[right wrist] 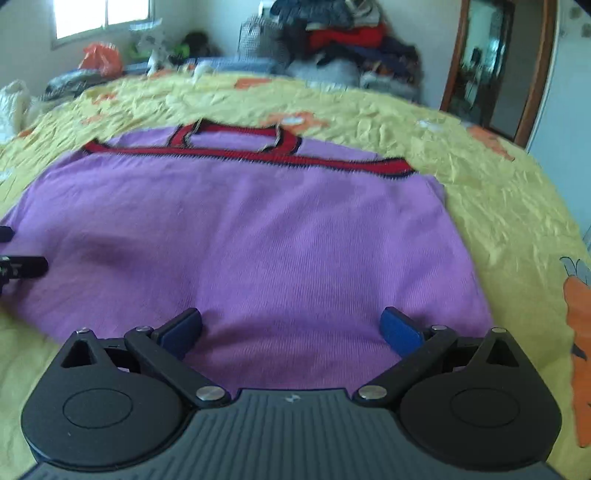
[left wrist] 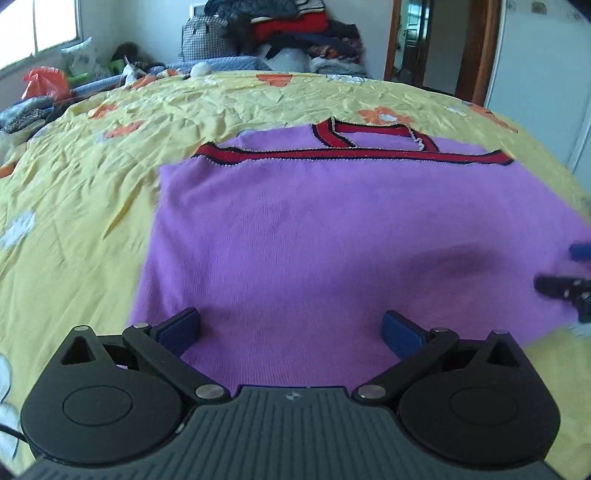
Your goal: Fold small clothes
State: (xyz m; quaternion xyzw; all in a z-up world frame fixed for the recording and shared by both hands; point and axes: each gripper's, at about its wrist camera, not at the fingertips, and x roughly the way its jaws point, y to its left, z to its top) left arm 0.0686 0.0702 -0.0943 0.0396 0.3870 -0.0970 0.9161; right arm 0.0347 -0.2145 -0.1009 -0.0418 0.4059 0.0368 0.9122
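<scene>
A purple knit sweater (left wrist: 314,236) with red and black trim (left wrist: 332,153) lies flat on the yellow bedspread (left wrist: 92,173), its sleeves folded in across the top. My left gripper (left wrist: 291,332) is open and empty, hovering over the sweater's near left hem. My right gripper (right wrist: 291,330) is open and empty over the near right hem of the sweater (right wrist: 258,236). The right gripper's fingers (left wrist: 554,286) show at the right edge of the left wrist view. The left gripper's fingers (right wrist: 26,266) show at the left edge of the right wrist view.
The yellow bedspread (right wrist: 498,206) with orange flowers surrounds the sweater. A pile of clothes (left wrist: 303,33) and a checked bag (left wrist: 205,38) stand beyond the far edge. An orange bag (left wrist: 44,81) lies far left. A doorway (left wrist: 432,44) is at the far right.
</scene>
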